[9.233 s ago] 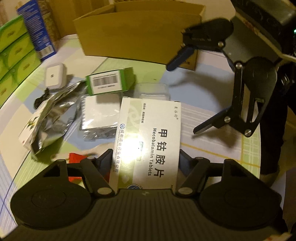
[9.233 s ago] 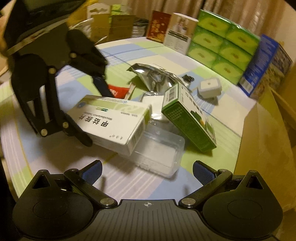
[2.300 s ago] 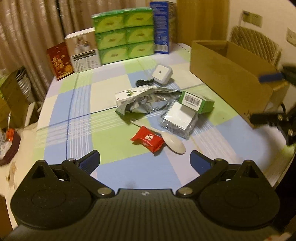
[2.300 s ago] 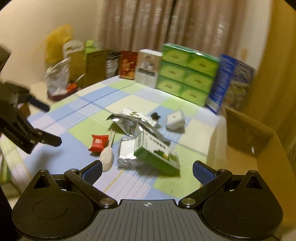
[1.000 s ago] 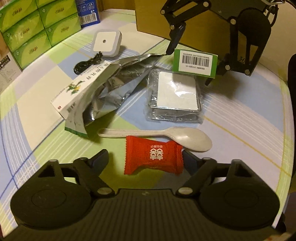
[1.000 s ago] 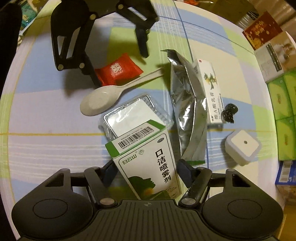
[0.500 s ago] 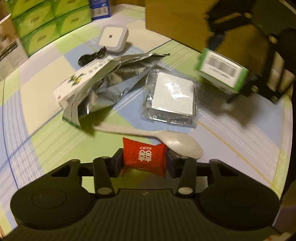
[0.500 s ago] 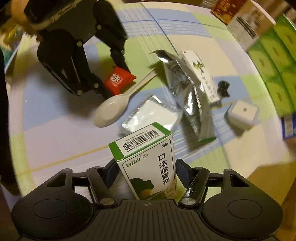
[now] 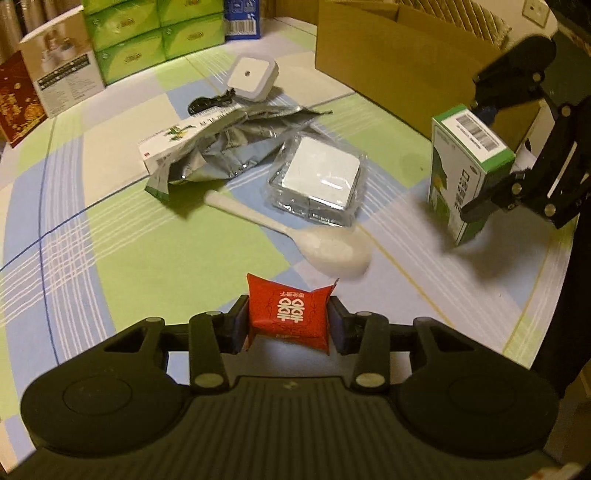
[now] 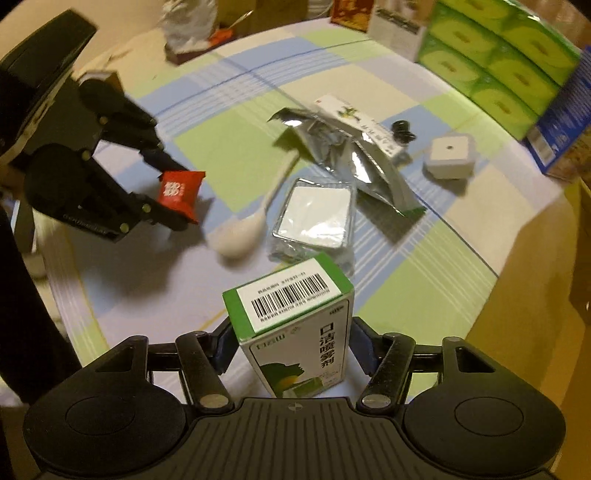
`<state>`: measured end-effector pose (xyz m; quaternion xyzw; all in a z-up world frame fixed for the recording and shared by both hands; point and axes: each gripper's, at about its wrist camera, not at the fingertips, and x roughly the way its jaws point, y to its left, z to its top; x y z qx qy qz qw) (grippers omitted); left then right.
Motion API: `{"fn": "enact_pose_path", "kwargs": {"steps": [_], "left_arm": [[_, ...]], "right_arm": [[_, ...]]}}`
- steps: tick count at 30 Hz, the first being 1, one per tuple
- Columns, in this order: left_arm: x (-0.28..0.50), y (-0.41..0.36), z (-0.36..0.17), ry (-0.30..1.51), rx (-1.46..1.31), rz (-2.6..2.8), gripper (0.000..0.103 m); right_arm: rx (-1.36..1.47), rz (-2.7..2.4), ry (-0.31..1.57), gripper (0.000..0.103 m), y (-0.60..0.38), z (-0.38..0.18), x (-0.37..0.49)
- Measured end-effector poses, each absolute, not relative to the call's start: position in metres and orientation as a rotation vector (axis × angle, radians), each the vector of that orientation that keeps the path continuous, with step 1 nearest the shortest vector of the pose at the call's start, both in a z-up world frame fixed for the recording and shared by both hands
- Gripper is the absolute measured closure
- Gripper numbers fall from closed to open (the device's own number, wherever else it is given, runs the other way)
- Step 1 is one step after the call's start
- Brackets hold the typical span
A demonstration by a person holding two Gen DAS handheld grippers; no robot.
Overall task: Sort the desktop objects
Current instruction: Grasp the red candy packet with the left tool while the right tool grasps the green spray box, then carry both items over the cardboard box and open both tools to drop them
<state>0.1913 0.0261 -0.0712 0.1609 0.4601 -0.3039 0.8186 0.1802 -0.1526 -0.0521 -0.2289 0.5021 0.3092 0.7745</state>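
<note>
My left gripper (image 9: 288, 325) is shut on a red candy packet (image 9: 289, 313), lifted just above the tablecloth; the same packet (image 10: 179, 192) shows in the right wrist view at the left. My right gripper (image 10: 291, 349) is shut on a green-and-white spray box (image 10: 295, 328) with a barcode on top, held off the table; that box (image 9: 467, 166) hangs at the right in the left wrist view. On the cloth lie a white spoon (image 9: 306, 240), a clear plastic case (image 9: 319, 181), a silver foil bag (image 9: 236, 147) over a long white box (image 9: 173, 142), and a white square device (image 9: 251, 75).
An open cardboard box (image 9: 399, 62) stands at the back right of the round table. Green tissue packs (image 9: 155, 37), a blue box (image 9: 242, 18) and other cartons line the far edge. A black cable (image 9: 208, 103) lies by the square device. The table's edge (image 9: 546, 295) curves at the right.
Both grippers have lifted with their loads. The red packet has come up off the cloth away from the spoon, and the green box has moved right, toward the cardboard box.
</note>
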Motion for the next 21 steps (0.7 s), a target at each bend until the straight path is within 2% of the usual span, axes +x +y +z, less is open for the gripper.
{"fn": "enact_pose_path", "kwargs": {"steps": [9, 21], "left_arm": [[0.176, 0.017, -0.046, 0.943, 0.300, -0.615, 0.065], [0.163, -0.019, 0.006, 0.872, 0.308, -0.624, 0.065]], "right_arm": [[-0.404, 0.619, 1.037, 0.044, -0.169, -0.031, 0.165], [-0.329, 0.567, 0.937, 0.044, -0.196, 0.043, 0.155]]}}
